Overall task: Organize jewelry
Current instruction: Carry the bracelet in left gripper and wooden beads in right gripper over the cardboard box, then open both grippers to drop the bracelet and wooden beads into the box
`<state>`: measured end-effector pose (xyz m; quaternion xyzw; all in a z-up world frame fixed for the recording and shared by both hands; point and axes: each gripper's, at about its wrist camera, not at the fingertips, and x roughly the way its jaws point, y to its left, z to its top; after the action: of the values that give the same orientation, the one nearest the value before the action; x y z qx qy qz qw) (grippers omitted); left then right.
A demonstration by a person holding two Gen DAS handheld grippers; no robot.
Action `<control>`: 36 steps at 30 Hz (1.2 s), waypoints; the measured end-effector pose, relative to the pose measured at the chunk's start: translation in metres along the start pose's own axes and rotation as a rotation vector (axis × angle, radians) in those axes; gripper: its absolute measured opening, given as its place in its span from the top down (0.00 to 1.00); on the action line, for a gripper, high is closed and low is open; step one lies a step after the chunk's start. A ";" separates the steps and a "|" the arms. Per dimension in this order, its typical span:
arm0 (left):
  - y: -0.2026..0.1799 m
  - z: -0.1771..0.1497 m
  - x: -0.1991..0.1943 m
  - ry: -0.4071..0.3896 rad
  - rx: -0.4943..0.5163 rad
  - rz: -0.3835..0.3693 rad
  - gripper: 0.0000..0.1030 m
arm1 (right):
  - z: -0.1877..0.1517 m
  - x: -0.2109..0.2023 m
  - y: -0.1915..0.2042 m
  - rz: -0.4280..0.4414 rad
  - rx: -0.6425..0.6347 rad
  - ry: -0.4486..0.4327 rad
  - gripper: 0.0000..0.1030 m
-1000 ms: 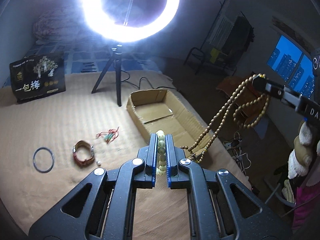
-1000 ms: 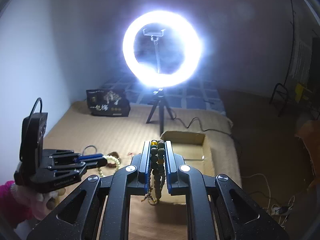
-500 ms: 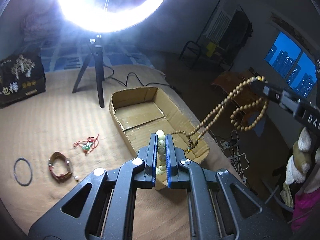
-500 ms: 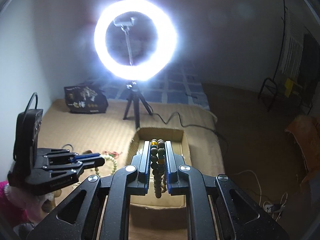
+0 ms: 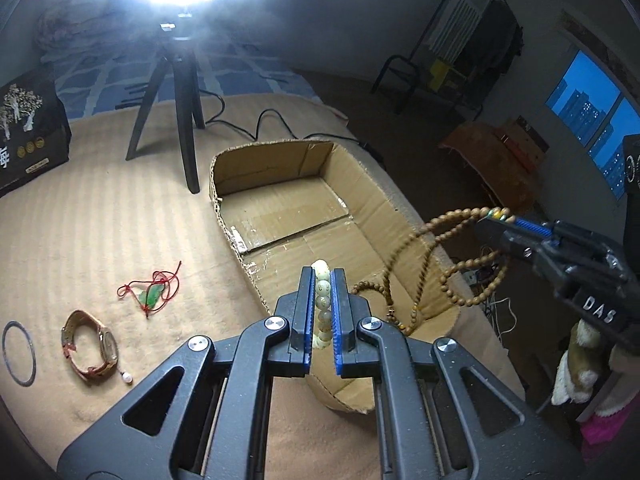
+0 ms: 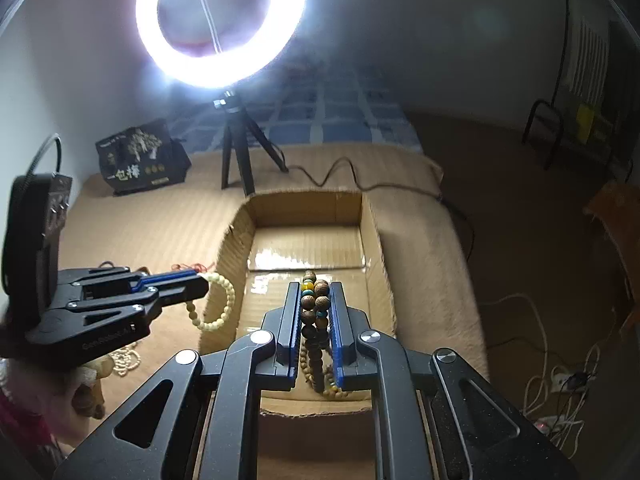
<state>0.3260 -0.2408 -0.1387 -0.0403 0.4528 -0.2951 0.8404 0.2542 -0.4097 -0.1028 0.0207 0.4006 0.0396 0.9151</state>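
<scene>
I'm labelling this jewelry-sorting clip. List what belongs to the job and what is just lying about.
Job:
- left gripper shut on cream bead bracelet
- right gripper shut on brown bead necklace
- cardboard box
- red-cord jade pendant
- wristwatch
- dark bangle

Lying about:
- ring light on tripod
- black printed bag
- power cable

I see a bright white ring light (image 6: 222, 24) on a black tripod (image 5: 176, 100), standing on the tan ribbed blanket (image 5: 100, 232). Left of the tripod sits a black printed bag with gold trees (image 5: 28, 128); a black cable (image 5: 240, 120) trails right from it. Far right of the tripod, a dusk-blue window (image 5: 592, 124).
</scene>
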 end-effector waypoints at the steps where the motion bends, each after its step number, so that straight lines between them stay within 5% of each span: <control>1: 0.000 0.000 0.003 0.005 0.003 0.004 0.95 | -0.001 0.003 0.000 0.005 0.005 0.008 0.89; 13: 0.004 0.004 0.019 0.030 -0.002 0.024 0.95 | -0.013 0.034 -0.013 0.022 0.063 0.077 0.88; 18: 0.003 0.003 0.019 0.043 0.008 0.040 0.94 | -0.014 0.031 -0.013 0.005 0.055 0.060 0.45; 29: 0.000 -0.004 -0.003 0.020 0.051 0.072 0.93 | -0.017 0.018 -0.007 -0.011 0.059 0.054 0.45; 33: 0.004 -0.008 -0.019 -0.015 0.055 0.086 0.59 | -0.017 0.010 -0.001 -0.004 0.057 0.042 0.43; 36: 0.010 -0.012 -0.031 -0.037 0.055 0.103 0.59 | -0.018 0.004 0.006 0.012 0.057 0.029 0.32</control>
<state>0.3082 -0.2135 -0.1258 0.0010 0.4305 -0.2628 0.8635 0.2433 -0.4034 -0.1170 0.0486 0.4146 0.0338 0.9081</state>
